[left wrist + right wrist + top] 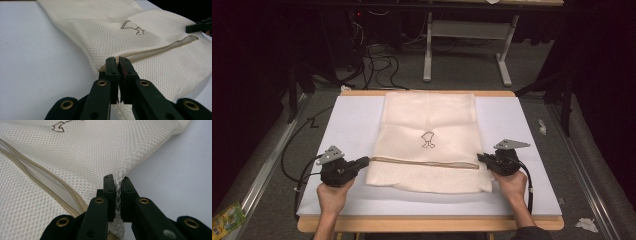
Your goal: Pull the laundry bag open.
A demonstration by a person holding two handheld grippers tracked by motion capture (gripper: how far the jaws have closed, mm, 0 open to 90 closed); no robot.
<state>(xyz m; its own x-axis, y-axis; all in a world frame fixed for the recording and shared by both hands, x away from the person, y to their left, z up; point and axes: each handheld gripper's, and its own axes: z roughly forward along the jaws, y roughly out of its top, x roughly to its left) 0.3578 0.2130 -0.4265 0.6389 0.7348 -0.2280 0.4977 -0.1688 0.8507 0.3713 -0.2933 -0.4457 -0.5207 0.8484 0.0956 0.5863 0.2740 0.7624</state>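
Here, a cream mesh bag [428,140] lay flat on a white board [347,125] covering a wooden table [427,223], its zipper [424,161] running straight across the bag near the edge closest to the person. A small dark outline motif [428,140] sat at the middle of the bag, just beyond the zipper.

The left gripper [364,161], held in the person's left hand [333,194], met the bag at the left end of the zipper. In the left gripper view its jaws were pressed together on the bag's side edge [105,66], with mesh bunched between them right where the zipper tape ended.

The right gripper [482,158], in the right hand [512,184], met the bag at the zipper's opposite end. The right gripper view showed its jaws clamped narrowly on a pinched fold of mesh [118,192], the fabric rising in a small ridge from the pads, the zipper [50,182] slanting away beside them.

Beyond the bag, past the far edge of the table, grey desk legs [428,50] and loose cables [379,65] stood on a grey floor [462,75].
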